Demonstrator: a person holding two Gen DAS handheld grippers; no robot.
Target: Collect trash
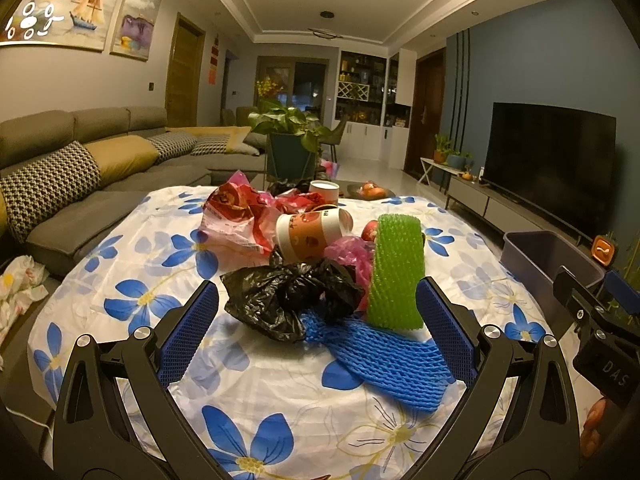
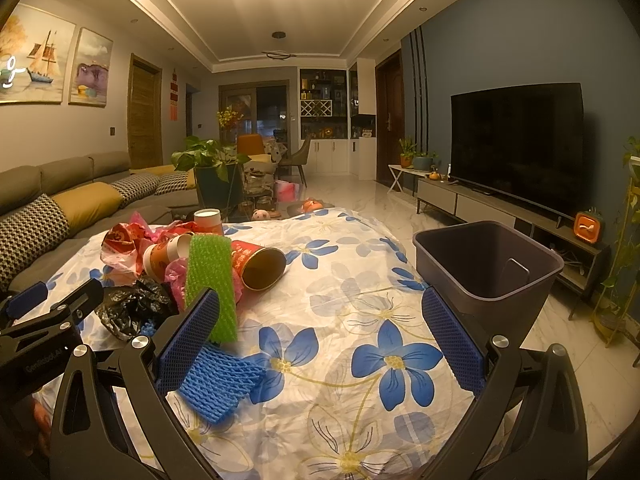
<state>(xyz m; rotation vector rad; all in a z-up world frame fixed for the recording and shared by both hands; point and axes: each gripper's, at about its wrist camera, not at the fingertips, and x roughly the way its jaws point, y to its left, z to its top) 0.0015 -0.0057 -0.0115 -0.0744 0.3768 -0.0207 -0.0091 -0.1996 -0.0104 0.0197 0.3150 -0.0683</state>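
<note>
A desk (image 1: 120, 280) under a blue-flowered cloth carries a heap of trash. From the left: a crumpled red bag (image 1: 236, 216), tipped paper cups (image 1: 312, 236), a black bag (image 1: 288, 300), then green foam netting (image 1: 396, 272) upright over blue netting (image 1: 384, 356). The left claw (image 1: 318, 324) gapes around the heap, seemingly ready to grab. The right claw (image 2: 320, 336) spreads empty beside a grey bin (image 2: 488, 264) at the desk's right edge

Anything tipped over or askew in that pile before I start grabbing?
Yes. Two paper cups lie on their sides: one among the bags, another with its open mouth facing the bin. The green foam net stands on edge, leaning.
</note>
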